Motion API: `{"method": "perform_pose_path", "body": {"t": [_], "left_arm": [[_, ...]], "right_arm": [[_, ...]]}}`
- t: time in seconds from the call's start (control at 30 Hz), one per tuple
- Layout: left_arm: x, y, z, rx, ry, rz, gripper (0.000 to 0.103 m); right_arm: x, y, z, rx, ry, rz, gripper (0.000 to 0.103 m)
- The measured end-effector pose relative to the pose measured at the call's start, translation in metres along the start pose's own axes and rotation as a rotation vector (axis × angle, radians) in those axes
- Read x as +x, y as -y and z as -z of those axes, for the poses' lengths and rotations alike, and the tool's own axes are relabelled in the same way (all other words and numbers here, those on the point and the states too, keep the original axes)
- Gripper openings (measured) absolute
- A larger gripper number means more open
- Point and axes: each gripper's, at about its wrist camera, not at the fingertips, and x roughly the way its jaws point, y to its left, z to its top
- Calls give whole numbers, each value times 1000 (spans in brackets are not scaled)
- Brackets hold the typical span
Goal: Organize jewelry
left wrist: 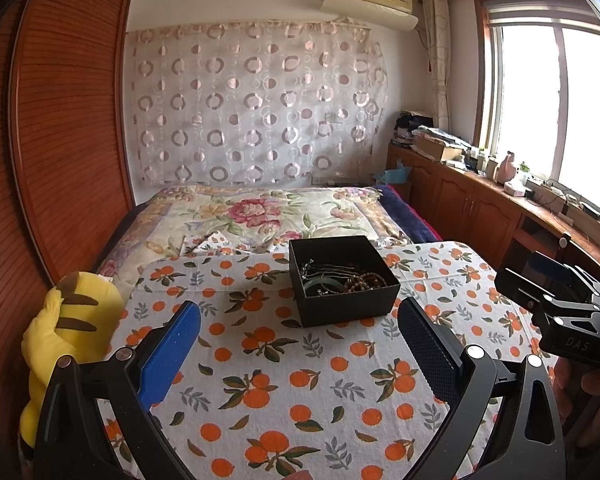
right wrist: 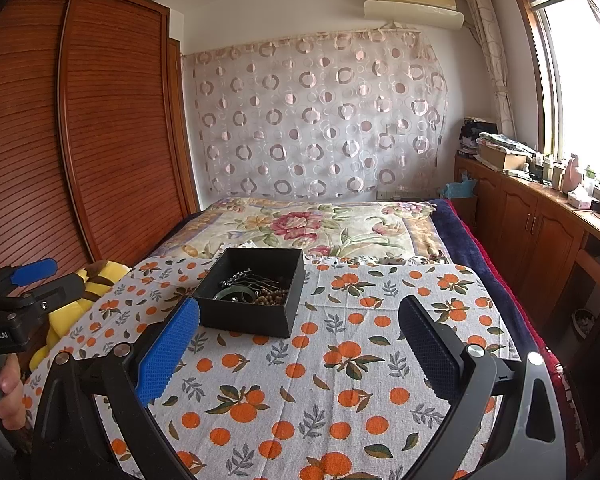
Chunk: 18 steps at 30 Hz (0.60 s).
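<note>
Black box (left wrist: 342, 280) sits mid-table on the orange-print cloth (left wrist: 280, 380), ahead of my left gripper (left wrist: 300, 344), whose fingers are spread with nothing between them. Inside the box: a bangle, brown beads and thin chains, tangled and hard to separate. "DAS" is printed on my right gripper (left wrist: 556, 280), cut off at the edge.

Right wrist view: my right gripper (right wrist: 300, 344) is also spread and holding nothing. The box (right wrist: 256, 292) lies forward-left, one corner toward me. "GenRobot.AI" reads on the left gripper (right wrist: 36, 276). A yellow plush (right wrist: 76, 308) is partly hidden behind it.
</note>
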Motion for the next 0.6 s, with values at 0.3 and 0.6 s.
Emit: {"method": "perform_pose_path", "body": {"t": [0.3,0.6], "left_arm": [[-3,3,-4,-11,-7,-9,95],[-3,3,-1,-12,3,-22,95]], "right_arm": [[0,0,0,1,0,-2,101],[0,-1,0,-1,-1,-2,101]]}}
